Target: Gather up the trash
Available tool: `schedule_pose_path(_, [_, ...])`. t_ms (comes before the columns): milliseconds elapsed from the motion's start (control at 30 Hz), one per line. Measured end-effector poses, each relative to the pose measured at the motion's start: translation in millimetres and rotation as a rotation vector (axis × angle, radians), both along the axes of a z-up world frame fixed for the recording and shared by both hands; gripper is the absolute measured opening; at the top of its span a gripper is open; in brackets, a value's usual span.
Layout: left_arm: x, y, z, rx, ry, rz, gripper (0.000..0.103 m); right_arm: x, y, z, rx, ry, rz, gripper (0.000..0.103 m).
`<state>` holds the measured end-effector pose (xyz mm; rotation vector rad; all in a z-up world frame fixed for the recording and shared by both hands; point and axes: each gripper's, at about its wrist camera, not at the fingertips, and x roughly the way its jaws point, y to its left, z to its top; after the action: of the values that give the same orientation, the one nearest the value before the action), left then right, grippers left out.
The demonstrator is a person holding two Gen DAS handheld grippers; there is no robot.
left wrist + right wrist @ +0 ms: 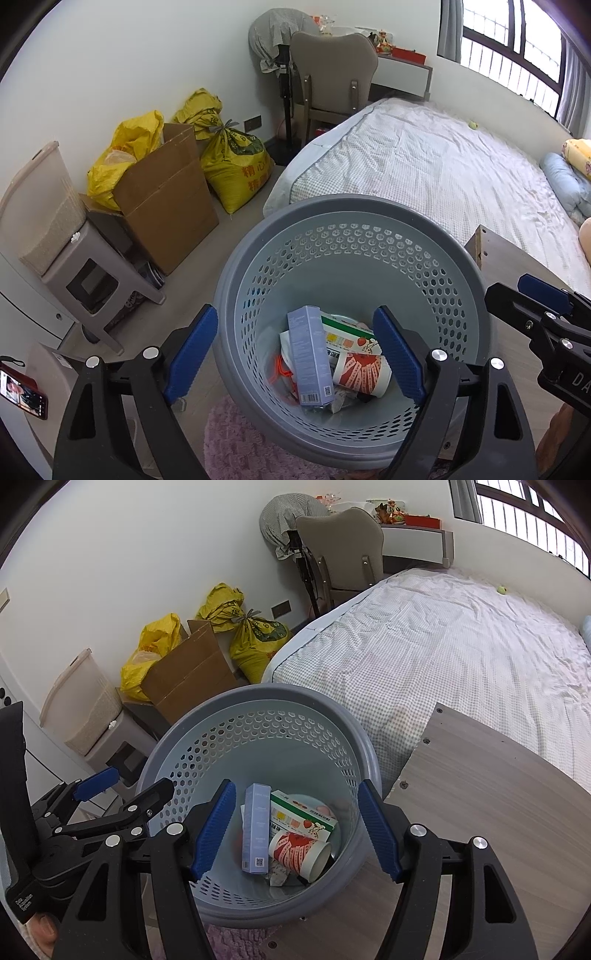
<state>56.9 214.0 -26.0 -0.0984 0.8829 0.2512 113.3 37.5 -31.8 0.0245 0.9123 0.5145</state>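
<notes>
Hidden: the bottom of the grey perforated waste basket [458, 332] is mostly covered by trash; crumpled scraps under the boxes are hard to make out, and a red tangle beside them cannot be identified.
Cut off: both grippers' handles run out of the lower edge; in the right wrist view only a fingertip of the person shows at the lower left corner.
Left gripper [295, 354]: jaws wide apart, nothing between the blue pads, which hang over the basket's mouth; the trash lies below and beyond them.
Right gripper [295, 834]: jaws apart and empty, framing the same trash from above.
Trash: a tall pale blue carton [311, 356] leans upright between the jaws; a green and white box [304, 815] lies just beyond it; a red-patterned paper cup [300, 854] lies on its side, mouth toward the right jaw.
Basket: round, honeycomb-holed wall, standing beside a wooden board [498, 794] and the bed [461, 646].
</notes>
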Motion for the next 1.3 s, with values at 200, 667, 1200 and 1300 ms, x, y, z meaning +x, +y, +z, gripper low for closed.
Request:
schedule_pose_path(200, [0.2, -1.7, 0.8, 0.004, -0.001, 0.003, 0.087, 0.1, -0.2, -0.1, 0.0, 0.0, 0.0, 0.066])
schedule_pose_path(667, [-0.2, -1.0, 4.6, 0.02, 0.0, 0.017, 0.093, 0.1, -1.3, 0.6, 0.002, 0.003, -0.001, 0.067])
schedule_pose_path(1200, [0.3, -2.0, 2.3, 0.035, 0.014, 0.026, 0.096, 0.1, -2.0, 0.6, 0.002, 0.003, -0.001, 0.067])
schedule_pose_path(1300, [0.3, -3.4, 2.3, 0.043, 0.014, 0.028, 0.096, -0.3, -2.4, 0.7, 0.003, 0.003, -0.001, 0.067])
